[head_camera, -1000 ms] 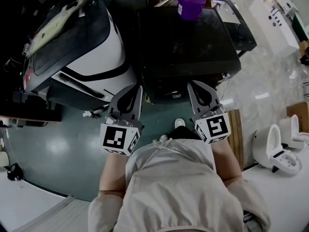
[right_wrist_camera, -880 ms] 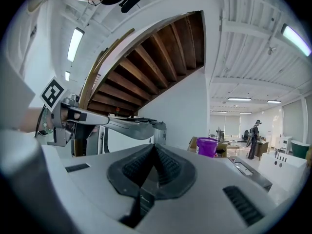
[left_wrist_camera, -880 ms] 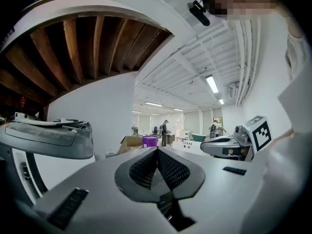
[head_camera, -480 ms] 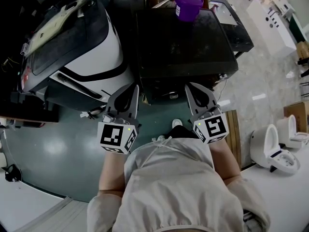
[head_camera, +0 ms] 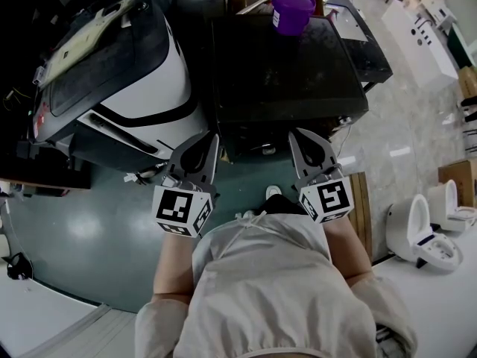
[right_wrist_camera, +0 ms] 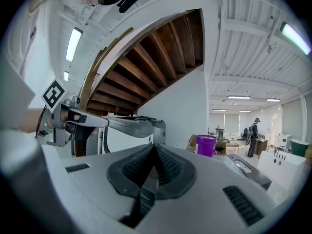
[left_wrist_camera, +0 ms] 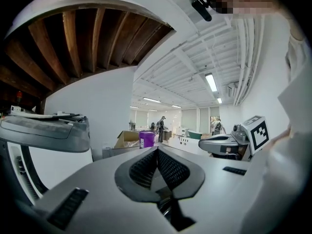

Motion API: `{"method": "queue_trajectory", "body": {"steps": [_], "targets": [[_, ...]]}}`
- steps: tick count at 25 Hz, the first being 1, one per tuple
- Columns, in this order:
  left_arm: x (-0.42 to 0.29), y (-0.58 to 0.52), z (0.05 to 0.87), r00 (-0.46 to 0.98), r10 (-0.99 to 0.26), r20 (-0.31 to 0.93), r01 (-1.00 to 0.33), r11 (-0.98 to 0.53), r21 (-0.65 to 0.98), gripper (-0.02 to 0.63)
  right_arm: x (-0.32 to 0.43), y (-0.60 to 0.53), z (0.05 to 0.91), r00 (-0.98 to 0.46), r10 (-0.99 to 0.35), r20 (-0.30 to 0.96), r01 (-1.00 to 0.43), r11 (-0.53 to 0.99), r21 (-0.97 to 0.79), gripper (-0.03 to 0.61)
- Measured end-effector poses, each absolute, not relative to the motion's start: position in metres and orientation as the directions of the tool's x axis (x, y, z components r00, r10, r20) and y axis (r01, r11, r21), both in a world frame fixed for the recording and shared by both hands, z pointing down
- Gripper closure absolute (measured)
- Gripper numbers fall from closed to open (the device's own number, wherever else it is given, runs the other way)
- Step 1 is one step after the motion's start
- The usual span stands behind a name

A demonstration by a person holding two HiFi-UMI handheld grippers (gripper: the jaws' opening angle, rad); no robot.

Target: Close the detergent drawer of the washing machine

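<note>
One black, box-shaped washing machine (head_camera: 287, 73) faces me. Its detergent drawer lies on the foreshortened front face, and I can't judge it out or flush. My grey left gripper (head_camera: 209, 140) and right gripper (head_camera: 298, 139) hover near the front edge, jaws pressed together and empty, with room ahead, fitting approach or retreat. A small purple plastic cup (head_camera: 291, 10) sits well behind.

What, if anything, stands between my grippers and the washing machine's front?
Nothing visible does. The left gripper and right gripper, both shut and empty, hang at the washing machine's front edge. The purple cup sits at the far back of its top. The drawer itself is too dark to make out.
</note>
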State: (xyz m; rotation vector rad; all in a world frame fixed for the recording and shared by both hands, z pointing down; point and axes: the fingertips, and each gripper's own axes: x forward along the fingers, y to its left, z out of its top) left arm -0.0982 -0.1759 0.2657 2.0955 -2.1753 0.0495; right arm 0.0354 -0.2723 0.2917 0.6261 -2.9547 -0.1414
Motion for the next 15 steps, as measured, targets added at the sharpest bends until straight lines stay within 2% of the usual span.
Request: {"method": "queue_trajectory", "body": {"steps": [15], "targets": [[-0.1045,-0.1704,0.2681,-0.040,-0.993,0.112,-0.997,0.048,0.065,0.595,0.0313,-0.2668,0.2947,-0.901,-0.424,0.097,-0.412,0.903,0.124,0.577]]}}
